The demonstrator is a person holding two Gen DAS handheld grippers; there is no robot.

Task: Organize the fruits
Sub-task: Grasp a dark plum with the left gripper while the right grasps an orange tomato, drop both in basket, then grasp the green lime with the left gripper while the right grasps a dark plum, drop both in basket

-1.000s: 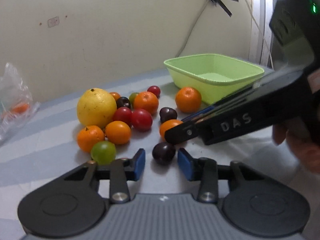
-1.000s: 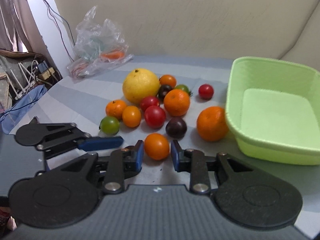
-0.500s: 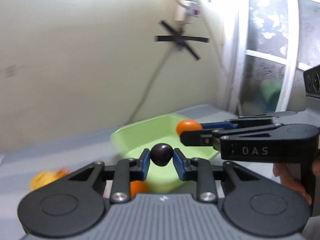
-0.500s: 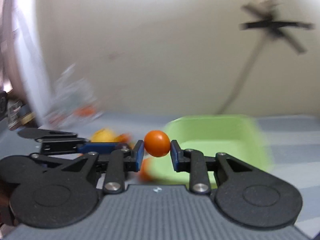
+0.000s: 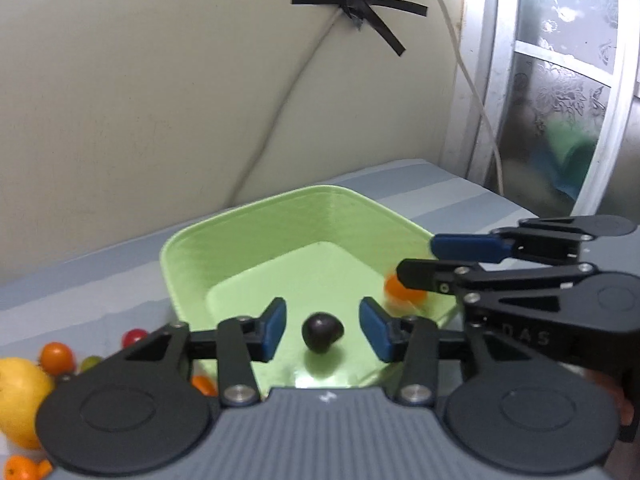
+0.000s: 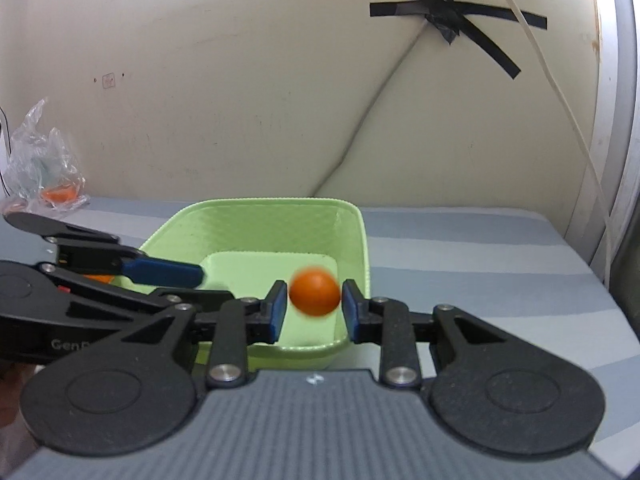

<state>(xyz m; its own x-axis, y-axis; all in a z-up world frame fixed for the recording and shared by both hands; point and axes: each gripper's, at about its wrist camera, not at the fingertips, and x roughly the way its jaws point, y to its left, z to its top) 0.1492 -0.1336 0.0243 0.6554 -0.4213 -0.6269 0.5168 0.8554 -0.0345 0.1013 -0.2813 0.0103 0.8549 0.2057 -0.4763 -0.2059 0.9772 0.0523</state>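
**Both fruits let go over the tray**

Your left gripper has just been opening: its blue pads stand clear on both sides of the dark plum, which is blurred and seen against the floor of the green tray. Your right gripper has also just been opening; the orange fruit sits between its pads, blurred, with a thin gap on each side, over the tray's near right corner. More fruit lies on the table left of the tray.
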